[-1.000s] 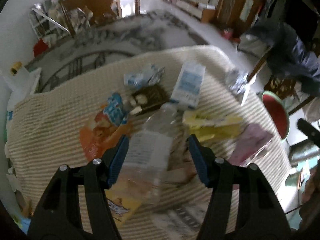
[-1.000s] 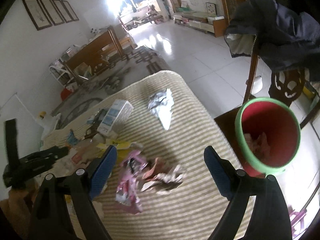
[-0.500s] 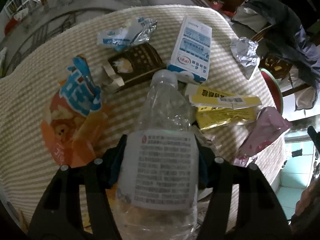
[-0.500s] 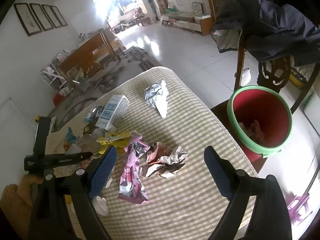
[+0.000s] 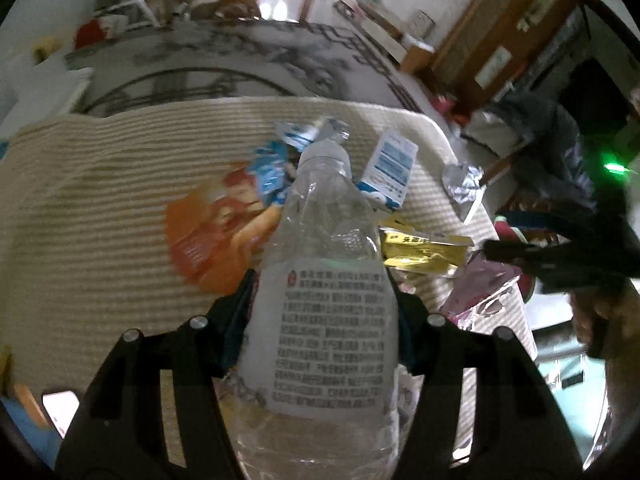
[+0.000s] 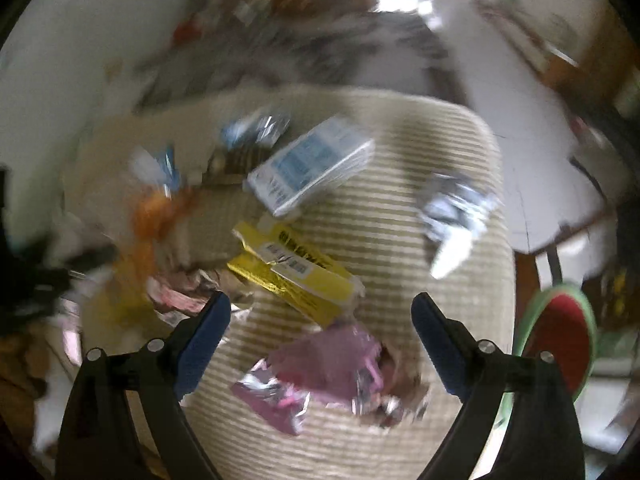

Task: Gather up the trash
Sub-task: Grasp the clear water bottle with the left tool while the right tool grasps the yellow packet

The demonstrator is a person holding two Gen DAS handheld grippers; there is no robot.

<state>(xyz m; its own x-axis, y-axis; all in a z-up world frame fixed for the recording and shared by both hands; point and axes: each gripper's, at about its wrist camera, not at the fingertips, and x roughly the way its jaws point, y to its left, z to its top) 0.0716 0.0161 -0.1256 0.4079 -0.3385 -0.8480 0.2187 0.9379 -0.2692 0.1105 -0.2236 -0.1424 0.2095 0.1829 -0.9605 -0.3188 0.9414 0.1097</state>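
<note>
Trash litters the striped tablecloth (image 5: 100, 200) (patterned rug beyond); left gripper (image 5: 324, 312) clamps the bottle (image 5: 328, 264), right gripper (image 6: 320, 320) gapes.

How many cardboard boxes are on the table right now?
2. A blue-and-white box lies toward the far side of the table, and a torn yellow box sits nearer, just ahead of the open right tongs. Others may be hidden under wrappers.
</note>
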